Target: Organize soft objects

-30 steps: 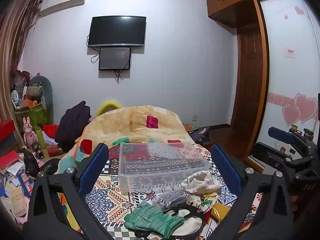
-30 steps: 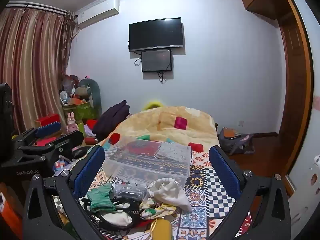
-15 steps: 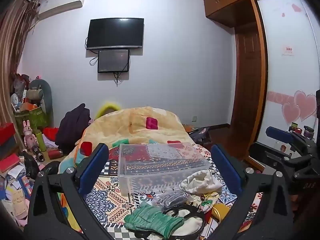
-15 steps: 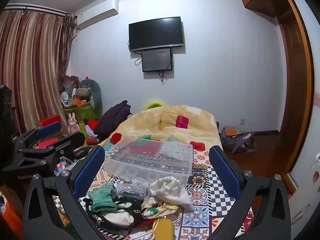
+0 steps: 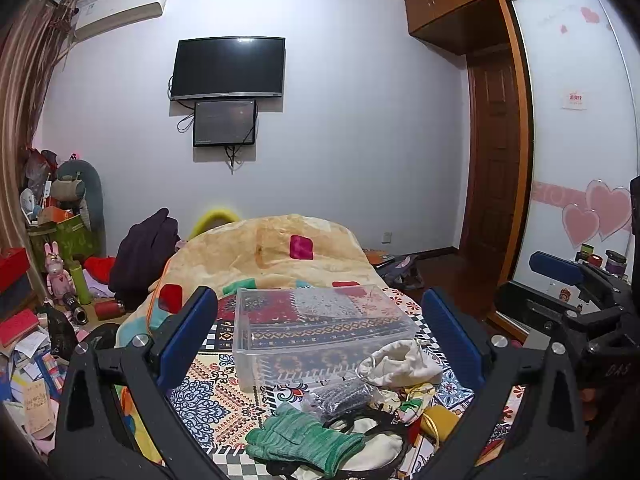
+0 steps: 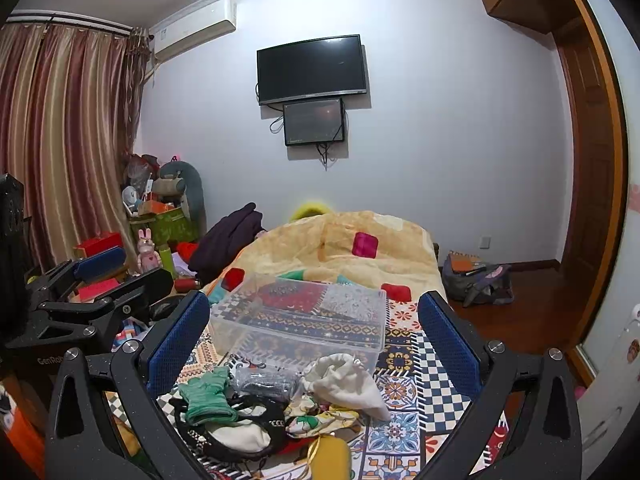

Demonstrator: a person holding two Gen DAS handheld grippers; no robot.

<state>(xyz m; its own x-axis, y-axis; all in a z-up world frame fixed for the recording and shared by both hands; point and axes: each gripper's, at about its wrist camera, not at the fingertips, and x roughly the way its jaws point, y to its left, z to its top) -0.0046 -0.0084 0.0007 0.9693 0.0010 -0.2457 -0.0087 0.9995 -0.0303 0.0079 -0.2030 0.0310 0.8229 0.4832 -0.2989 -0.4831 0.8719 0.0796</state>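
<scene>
Both grippers hang above the near edge of the bed (image 6: 420,364), jaws wide apart and holding nothing: the left gripper (image 5: 320,344) and the right gripper (image 6: 312,340) each frame the pile of soft things lying at that edge. Nearest lies a green knitted glove (image 5: 304,440), draped partly over a black strap (image 6: 256,432) whose shape is hard to read, as it coils around something pale and runs out of the bottom of the left view. A yellow object (image 6: 330,456) at the very edge is cut off. Just beyond, a small clear bag of dark contents (image 5: 344,392) touches a cream drawstring pouch (image 6: 344,380); a printed cloth (image 6: 320,420) shows only in scraps beneath them. Behind the pile, toward the bed's middle, stands an empty clear plastic bin (image 5: 316,332), the patterned bedcover showing through it. Farther back a yellow quilt (image 6: 344,248) is heaped, hiding most of a bright yellow thing behind it.
</scene>
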